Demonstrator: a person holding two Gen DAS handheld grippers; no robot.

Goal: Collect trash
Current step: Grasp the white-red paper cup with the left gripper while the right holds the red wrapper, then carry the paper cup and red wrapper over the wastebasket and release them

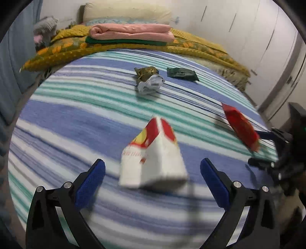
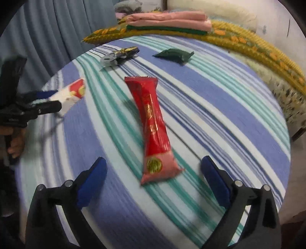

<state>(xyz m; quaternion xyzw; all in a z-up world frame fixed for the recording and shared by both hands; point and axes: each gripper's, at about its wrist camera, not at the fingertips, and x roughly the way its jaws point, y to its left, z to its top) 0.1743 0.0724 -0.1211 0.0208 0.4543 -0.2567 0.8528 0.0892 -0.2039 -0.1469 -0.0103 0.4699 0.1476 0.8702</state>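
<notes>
On the striped bedsheet [image 1: 76, 118] a white and red carton [image 1: 153, 159], blurred, sits between the wide-apart fingers of my left gripper [image 1: 153, 162]; the blue pads do not touch it. A long red snack wrapper [image 2: 155, 122] lies on the sheet with its pink lower end between the fingers of my right gripper [image 2: 153, 160], which is open and clear of it. Farther back lie a crumpled gold wrapper [image 1: 146, 72], a crumpled white plastic wrapper [image 1: 151, 85] and a dark green pouch [image 1: 181, 73]. The left gripper [image 2: 57, 99] shows at the left of the right wrist view.
Folded pink cloth [image 1: 132, 32] and a yellow quilt [image 1: 63, 47] lie across the head of the bed under a pillow [image 1: 126, 11]. A blue curtain [image 2: 47, 28] hangs on one side, white wardrobe doors [image 1: 258, 34] on the other. A person's hand [image 2: 16, 145] holds the left gripper.
</notes>
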